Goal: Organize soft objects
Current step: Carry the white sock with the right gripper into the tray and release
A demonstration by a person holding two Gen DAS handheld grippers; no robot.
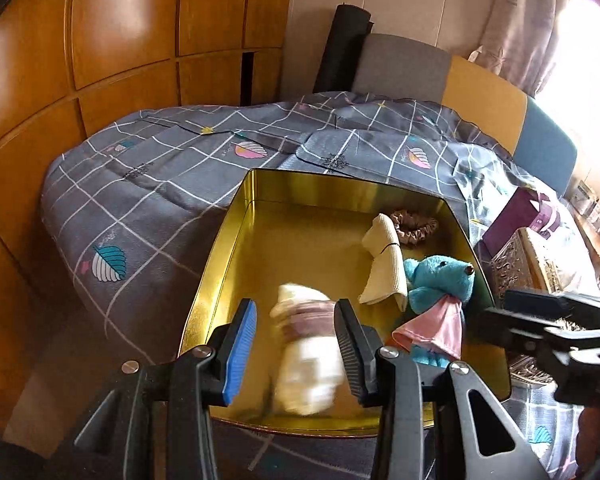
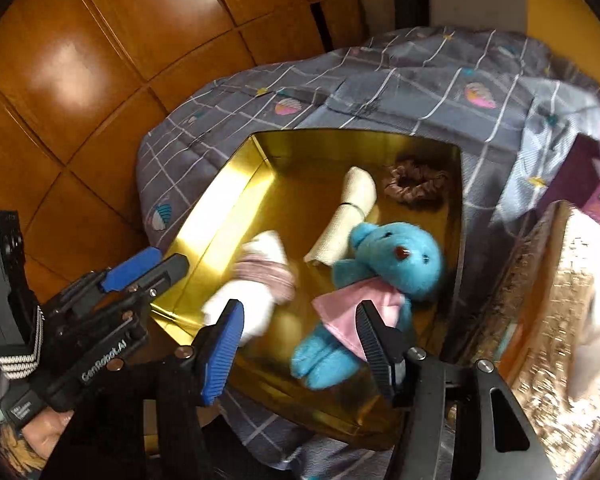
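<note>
Four soft items are found inside the gold tin (image 1: 236, 240) — scrunchie (image 1: 416, 226), cream roll (image 1: 382, 268), blue bear (image 2: 384, 276), and a blurred white-and-mauve bundle (image 1: 306, 356) between the parted left gripper (image 1: 296, 344) fingers, apparently released. The right gripper (image 2: 300, 348) is spread wide, empty. Remaining items cannot be determined.

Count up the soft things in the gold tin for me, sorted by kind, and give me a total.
In the gold tin:
Plush toys: 1, the blue bear
Rolled cream cloths: 1
Hair scrunchies: 1, brownish
White bundles with a mauve band: 1, blurred
Total: 4
</note>
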